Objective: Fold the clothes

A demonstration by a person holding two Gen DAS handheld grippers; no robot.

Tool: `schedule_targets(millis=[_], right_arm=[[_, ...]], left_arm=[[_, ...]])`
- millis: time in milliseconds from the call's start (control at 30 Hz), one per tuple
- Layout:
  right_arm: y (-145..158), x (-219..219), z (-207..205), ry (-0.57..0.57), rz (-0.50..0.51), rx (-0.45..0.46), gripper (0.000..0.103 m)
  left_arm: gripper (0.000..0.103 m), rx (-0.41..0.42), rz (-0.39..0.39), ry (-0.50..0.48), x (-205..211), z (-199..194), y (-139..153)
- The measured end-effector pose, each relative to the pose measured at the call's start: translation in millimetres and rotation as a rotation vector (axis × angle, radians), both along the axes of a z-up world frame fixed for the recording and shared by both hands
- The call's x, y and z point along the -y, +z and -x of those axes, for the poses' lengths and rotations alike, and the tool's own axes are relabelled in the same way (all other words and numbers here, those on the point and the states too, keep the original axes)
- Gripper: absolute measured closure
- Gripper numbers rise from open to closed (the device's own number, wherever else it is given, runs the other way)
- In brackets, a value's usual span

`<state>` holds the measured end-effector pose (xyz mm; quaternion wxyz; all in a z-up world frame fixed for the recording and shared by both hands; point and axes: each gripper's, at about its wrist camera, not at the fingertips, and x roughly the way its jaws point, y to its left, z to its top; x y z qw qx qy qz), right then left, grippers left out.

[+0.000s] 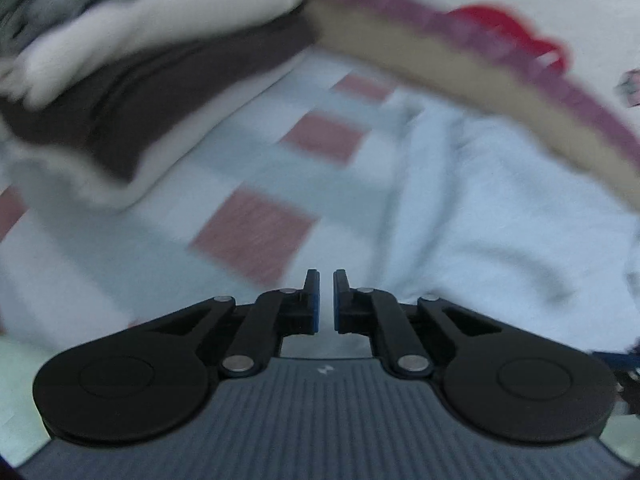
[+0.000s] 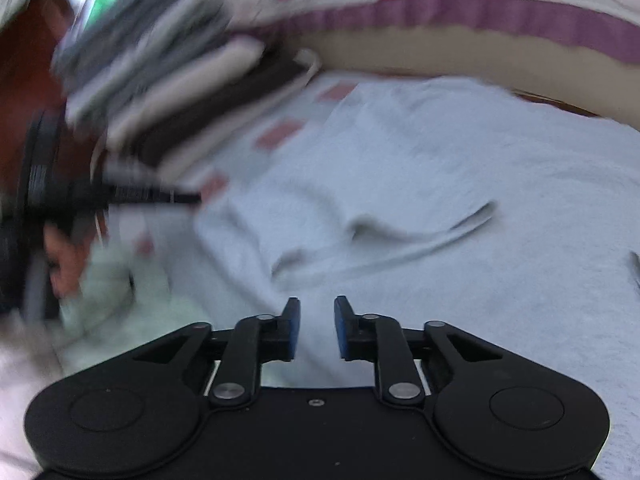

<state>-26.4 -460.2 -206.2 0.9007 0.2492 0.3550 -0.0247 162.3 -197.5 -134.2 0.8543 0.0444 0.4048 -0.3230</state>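
On the checked bedsheet, a pale grey garment lies rumpled, just beside a stack of folded clothes; a bed edge with purple trim runs behind. Both grippers point down at the cloth. The left gripper has its jaws nearly pressed together, with only a slim gap and nothing between them. The right gripper stands part spread, also empty, hovering over a ridge of the garment. Blur makes contact with the cloth hard to judge. The step in hand appears to be a reach between folds; the next move calls for pinching two edges of the garment and drawing them over.
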Motion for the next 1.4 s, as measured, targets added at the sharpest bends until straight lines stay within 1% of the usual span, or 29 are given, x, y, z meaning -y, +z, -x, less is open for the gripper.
schedule_targets(millis=[33, 67, 133, 167, 200, 267, 333, 367, 433, 533, 633, 667, 767, 800, 867, 933, 967, 1000, 1033, 1067, 1133, 1233, 1267, 1333, 1400], right_arm=[[2, 11, 1, -0.045, -0.058, 0.026, 0.069], [2, 22, 0, -0.087, -0.123, 0.047, 0.067], [-4, 40, -3, -0.161, -0.260, 0.069, 0.056], [-9, 48, -6, -0.195, -0.333, 0.074, 0.055], [-14, 57, -8, -0.228, -0.407, 0.079, 0.053], [-26, 63, -19, -0.282, -0.475, 0.045, 0.051], [-34, 64, -27, -0.295, -0.505, 0.038, 0.047], [-39, 65, -31, -0.307, -0.520, 0.028, 0.045], [-47, 63, -35, -0.351, -0.559, -0.001, 0.043], [-51, 61, -33, -0.412, -0.646, 0.016, 0.037], [-60, 47, -35, -0.419, -0.851, -0.019, 0.035], [-59, 41, -35, -0.414, -0.852, -0.020, 0.035], [-50, 37, -36, -0.401, -0.698, -0.027, 0.035], [-48, 39, -35, -0.407, -0.678, -0.019, 0.035], [-47, 47, -30, -0.443, -0.683, -0.001, 0.035], [-47, 57, -28, -0.470, -0.666, 0.005, 0.035], [-46, 62, -25, -0.480, -0.649, 0.010, 0.035], [-46, 66, -24, -0.491, -0.632, 0.014, 0.035], [-46, 69, -23, -0.489, -0.616, 0.024, 0.035], [-47, 73, -23, -0.484, -0.600, 0.032, 0.035], [-51, 80, -18, -0.486, -0.608, 0.049, 0.036], [-55, 86, -14, -0.514, -0.631, 0.076, 0.036], [-54, 88, -15, -0.521, -0.623, 0.079, 0.036], [-50, 90, -13, -0.531, -0.595, 0.080, 0.036], [-48, 93, -11, -0.530, -0.565, 0.072, 0.036]], left_arm=[[0.094, 0.023, 0.021, -0.044, 7, 5, 4], [0.094, 0.039, 0.038, -0.090, 15, 10, 7], [0.090, 0.043, 0.059, -0.159, 31, 17, 7], [0.089, 0.042, 0.071, -0.183, 39, 18, 6], [0.089, 0.041, 0.083, -0.207, 46, 19, 4], [0.089, 0.031, 0.096, -0.262, 56, 23, 1], [0.088, 0.011, 0.083, -0.322, 65, 29, -5], [0.088, -0.011, 0.062, -0.344, 68, 33, -10], [0.088, -0.044, 0.033, -0.367, 71, 37, -20], [0.088, -0.035, -0.014, -0.400, 72, 44, -23], [0.088, -0.031, -0.045, -0.405, 73, 46, -21], [0.086, -0.020, -0.048, -0.424, 74, 48, -19], [0.078, 0.061, -0.042, -0.513, 77, 60, -13], [0.076, 0.061, -0.024, -0.537, 78, 64, -11], [0.068, 0.041, 0.014, -0.580, 81, 71, -9], [0.065, 0.045, -0.022, -0.601, 87, 75, -14], [0.065, 0.054, -0.044, -0.595, 88, 77, -17], [0.067, 0.065, -0.064, -0.584, 88, 78, -20], [0.074, 0.076, -0.085, -0.572, 88, 78, -23], [0.091, 0.068, -0.086, -0.558, 86, 77, -23], [0.100, 0.035, -0.071, -0.526, 82, 71, -19], [0.100, 0.009, -0.035, -0.488, 72, 64, -10], [0.100, 0.011, -0.020, -0.483, 68, 63, -6], [0.100, 0.031, 0.017, -0.483, 59, 65, 2], [0.100, 0.052, 0.055, -0.506, 52, 69, 11]])
